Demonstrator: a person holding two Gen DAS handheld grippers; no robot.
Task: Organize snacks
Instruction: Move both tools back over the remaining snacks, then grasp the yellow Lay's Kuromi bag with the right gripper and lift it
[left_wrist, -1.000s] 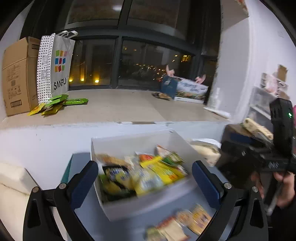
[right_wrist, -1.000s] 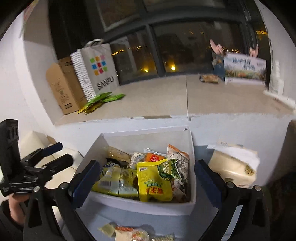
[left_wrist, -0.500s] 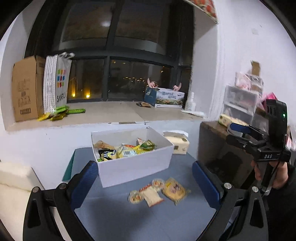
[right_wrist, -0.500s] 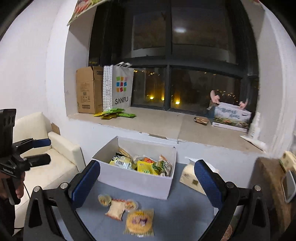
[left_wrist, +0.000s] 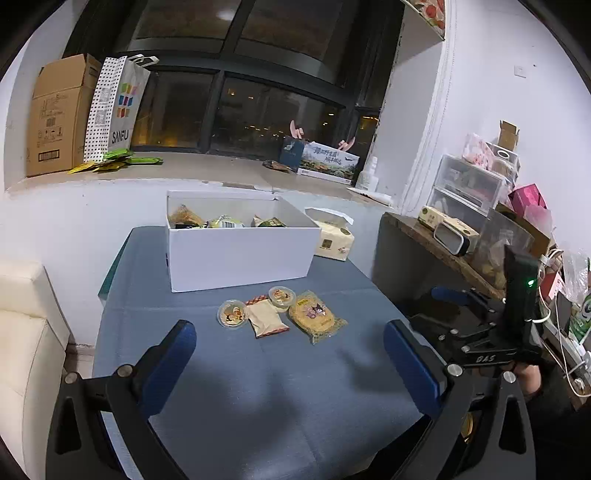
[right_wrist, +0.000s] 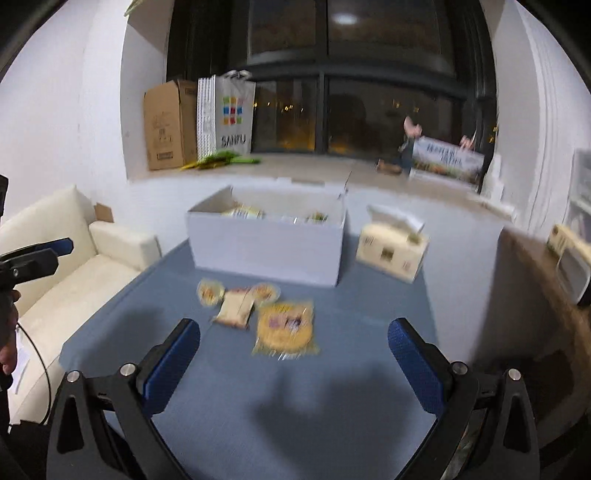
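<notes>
The left gripper (left_wrist: 290, 354) hangs above the near part of the blue table (left_wrist: 258, 398), its blue-padded fingers (left_wrist: 168, 363) spread wide with nothing between them. The right gripper (right_wrist: 293, 356) is held the same way over the same stretch of table, jaws wide apart and empty; its view is blurred.

Just beyond the fingertips four loose snacks lie in a small cluster on the cloth. A round cup (left_wrist: 232, 314) sits at the left, touching a flat tan packet (left_wrist: 266, 320) beside it. A second small cup (left_wrist: 282, 296) rests behind that packet, and a larger yellow bag (left_wrist: 316, 320) with a cartoon print lies at the right, just beside the others.

Behind the cluster stands an open white box (left_wrist: 240, 254), with several wrapped snacks (left_wrist: 225, 221) showing above its rim. A tissue pack (left_wrist: 332, 242) sits just to the right of the box, near the table's far corner.

A cream sofa (right_wrist: 74, 266) runs along the table's left side. Farther back, on the window ledge (left_wrist: 207, 171), a cardboard carton (left_wrist: 55, 114) and a white shopping bag (left_wrist: 118, 107) stand together at the left, with green packets (left_wrist: 118, 160) at their foot.
</notes>
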